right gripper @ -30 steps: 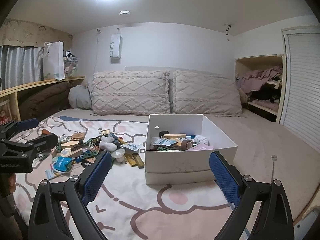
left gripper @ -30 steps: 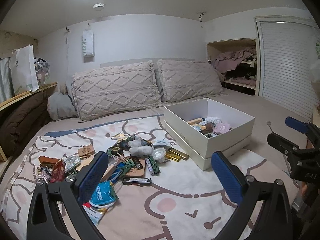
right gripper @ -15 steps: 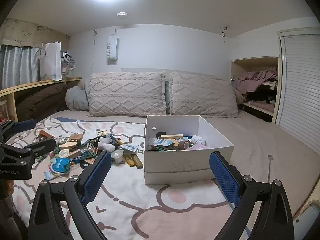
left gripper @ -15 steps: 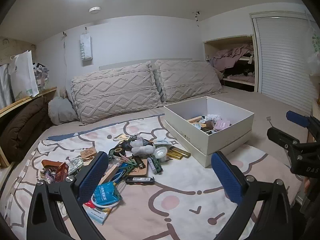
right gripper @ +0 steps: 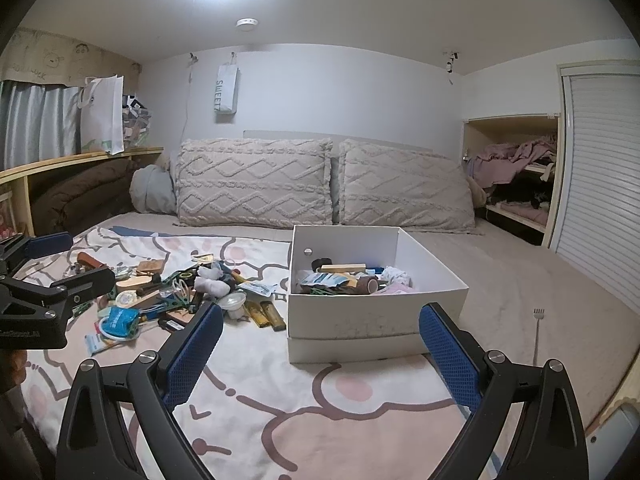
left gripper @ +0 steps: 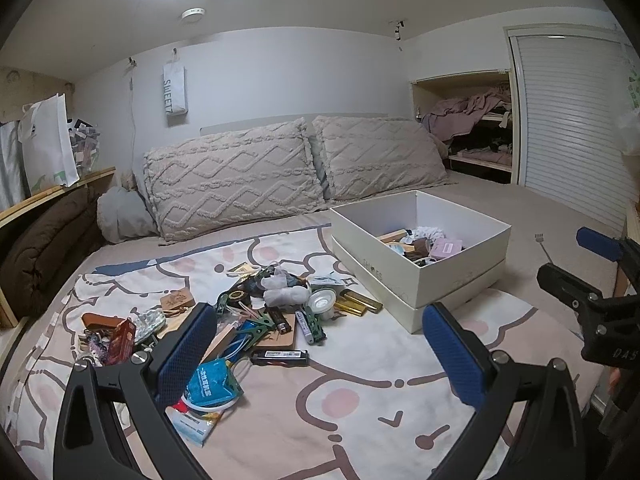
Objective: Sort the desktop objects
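— Left wrist view: what do you have?
— Your left gripper (left gripper: 320, 344) is spread, empty, above one clutter pile (left gripper: 256, 316); one white box (left gripper: 420, 256) sits right.
— Right wrist view?
— Your right gripper (right gripper: 320, 344) gapes empty before that box; two gold lighters (right gripper: 266, 315) lie beside it, two pillows (right gripper: 256, 184) behind.

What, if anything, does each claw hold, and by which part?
Nothing is held: the left claw and right claw both stand open and empty above the blanket.

Clutter pile (left gripper: 256, 312) left of box (left gripper: 424, 280), pillows (left gripper: 296, 172) behind
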